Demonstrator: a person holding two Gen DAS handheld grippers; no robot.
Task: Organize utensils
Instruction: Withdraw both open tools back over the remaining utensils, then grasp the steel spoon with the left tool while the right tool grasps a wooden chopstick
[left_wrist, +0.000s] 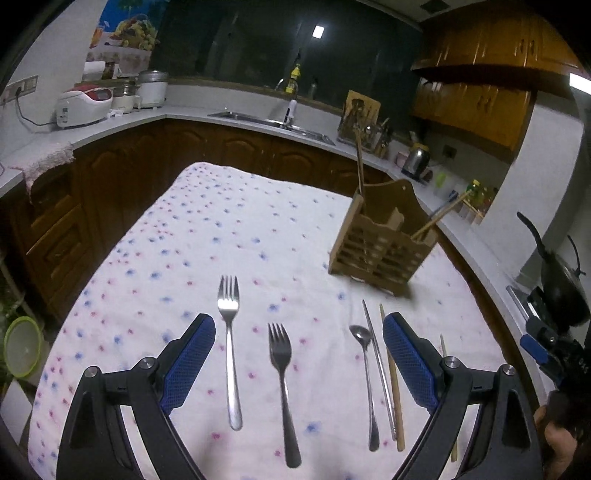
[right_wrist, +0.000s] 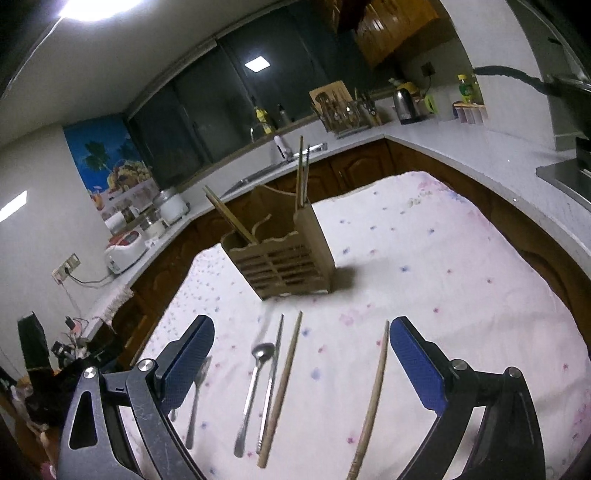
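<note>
Left wrist view looks down over a table covered by a white cloth (left_wrist: 280, 221) dotted with small pink and blue flowers. The left gripper (left_wrist: 299, 325) hangs above the cloth with its blue-padded fingers (left_wrist: 190, 360) spread wide, nothing between them. Taking the wooden utensil holder (left_wrist: 384, 251) as the landmark: it stands upright toward the far right of the cloth, with chopsticks standing in its compartments. Nearer the camera than the holder and well to its left lies a shiny fork (left_wrist: 229, 343), tines pointing away. Just right of that, a darker fork (left_wrist: 283, 391) lies a little closer to the camera. Directly in front of the holder lie a small spoon (left_wrist: 365, 384), a metal chopstick (left_wrist: 378, 369) and a wooden chopstick (left_wrist: 392, 380), side by side and almost touching. Another thin stick (left_wrist: 445, 354) shows past the right finger, mostly hidden. At the far right edge, the right gripper (left_wrist: 543, 343) is seen from the side.

Right wrist view shows the same holder (right_wrist: 280, 258) ahead. The right gripper (right_wrist: 301, 328) is also wide open and empty. In front of the holder, from the left: a fork handle (right_wrist: 194, 406) partly behind the left finger, the spoon (right_wrist: 255, 387), the metal chopstick (right_wrist: 271, 380), the wooden chopstick (right_wrist: 282, 387), then, set apart, a single wooden chopstick (right_wrist: 373, 398) beside the right finger.
</note>
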